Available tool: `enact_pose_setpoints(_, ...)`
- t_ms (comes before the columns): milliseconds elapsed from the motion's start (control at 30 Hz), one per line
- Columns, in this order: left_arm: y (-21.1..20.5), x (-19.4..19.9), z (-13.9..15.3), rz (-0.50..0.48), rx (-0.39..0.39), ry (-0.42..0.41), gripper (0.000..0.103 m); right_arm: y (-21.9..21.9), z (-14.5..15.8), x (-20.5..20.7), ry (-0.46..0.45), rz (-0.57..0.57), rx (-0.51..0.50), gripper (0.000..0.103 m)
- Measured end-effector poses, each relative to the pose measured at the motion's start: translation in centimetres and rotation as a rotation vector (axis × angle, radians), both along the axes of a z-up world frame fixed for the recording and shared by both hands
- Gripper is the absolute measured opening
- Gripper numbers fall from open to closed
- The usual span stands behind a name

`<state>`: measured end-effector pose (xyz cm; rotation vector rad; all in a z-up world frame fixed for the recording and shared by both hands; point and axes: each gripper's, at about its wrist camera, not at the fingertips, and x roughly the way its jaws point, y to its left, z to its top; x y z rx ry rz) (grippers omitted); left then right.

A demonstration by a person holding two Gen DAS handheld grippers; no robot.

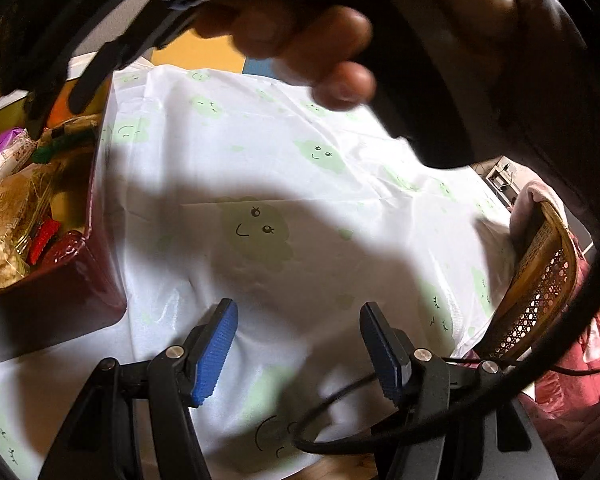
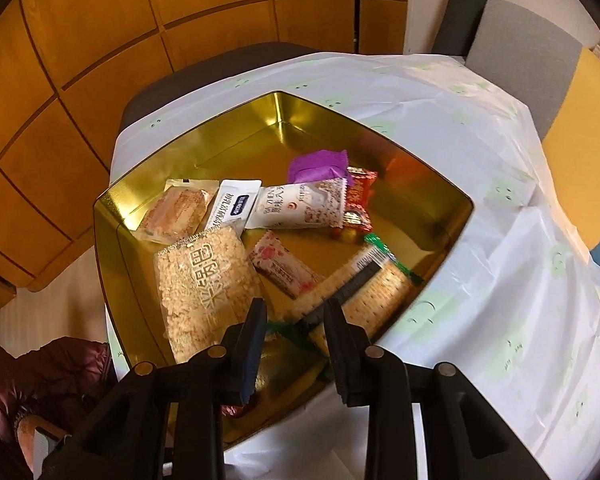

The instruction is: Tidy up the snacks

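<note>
Snack tin (image 2: pixel 452 216), gold inside and dark red outside, centre of the right wrist view, on a white tablecloth (image 2: pixel 500 280) printed with green clouds. Contents: puffed rice cake pack (image 2: pixel 204 288), cracker sleeve (image 2: pixel 380 300), pink-patterned bar (image 2: pixel 284 272), white rice-snack packet (image 2: pixel 304 206), white sachet (image 2: pixel 234 204), orange pastry pack (image 2: pixel 176 212), purple wrapper (image 2: pixel 316 164), red candy packets (image 2: pixel 358 200). Right gripper (image 2: pixel 296 354): fingers apart, nothing between them, hanging over the near end of the tin above the cracker sleeve. Left gripper (image 1: pixel 298 350): fingers wide apart, empty, over bare cloth at lower centre, with the tin (image 1: pixel 80 280) at the frame's left edge. Risks, as judged: packets overlap, so closing on the crackers could crush them or drag a neighbour along; a cable (image 1: pixel 332 420) trails near the left fingers and could snag. Only the right view shows the tin's full contents; only the left view shows the person's hand (image 1: pixel 300 40) on the other gripper's handle, and a wicker chair (image 1: pixel 540 280) at right.
</note>
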<state>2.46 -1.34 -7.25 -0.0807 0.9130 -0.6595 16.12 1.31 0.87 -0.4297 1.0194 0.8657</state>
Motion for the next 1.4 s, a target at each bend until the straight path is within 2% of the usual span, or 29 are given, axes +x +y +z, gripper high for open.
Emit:
enact_pose_setpoints(400,-0.8,-0.2,0.0,0.007,0.036,-0.020,0.065,-6.1,1.0,-2.3,-0.032,-0.120,0.041,0.030)
enact_pose_setpoints(767,-1.9,-0.7,0.0,0.011,0.111,-0.060,0.069,-13.1,0.4,-4.7,-0.070,-0.357,0.075,0.030)
enact_pose_setpoints(1100,-2.8,-0.9,0.1,0.022,0.175,-0.084,0.070,-17.3,-0.9,-6.5,-0.101,-0.523,0.086,0.030)
enact_pose_setpoints(1233,-3.0,-1.2,0.6,0.039,0.200,-0.110,0.070,-19.1,-1.0,-7.5,-0.182,-0.610,0.015,0.030)
enact_pose_setpoints(1400,-2.5,-1.8,3.2,0.073,0.172,-0.168,0.073,-22.6,-0.2,-7.7,-0.297,-0.775,-0.109,0.030)
